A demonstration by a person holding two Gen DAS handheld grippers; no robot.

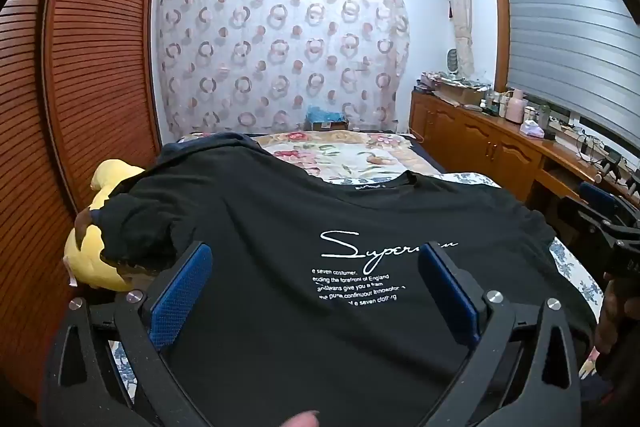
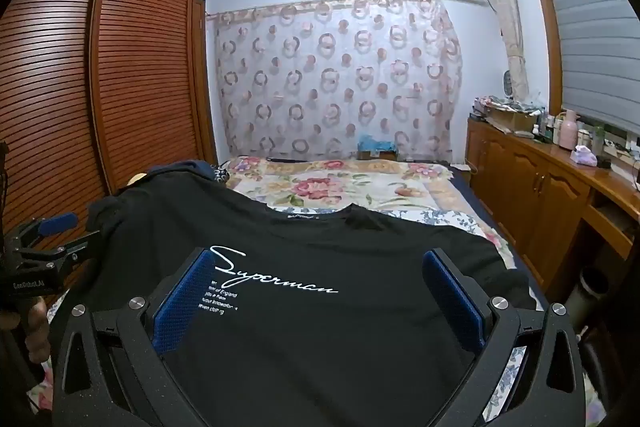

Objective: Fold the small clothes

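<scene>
A black T-shirt (image 1: 320, 327) with white "Superman" script lies spread face up on the bed, collar away from me. My left gripper (image 1: 316, 259) hovers over its left half, open, blue pads wide apart with nothing pinched. The left sleeve (image 1: 136, 223) is bunched over a yellow plush toy. In the right wrist view the same T-shirt (image 2: 320, 339) fills the foreground, and my right gripper (image 2: 320, 267) stands open above its middle. The other gripper (image 2: 44, 239) shows at the left edge, held by a hand.
A yellow plush toy (image 1: 92, 259) sits at the bed's left edge by the slatted wardrobe (image 1: 80, 67). The floral bedspread (image 2: 340, 183) stretches beyond the shirt. A wooden cabinet (image 2: 540, 187) cluttered with bottles runs along the right wall. A fingertip (image 1: 304, 419) shows at the bottom.
</scene>
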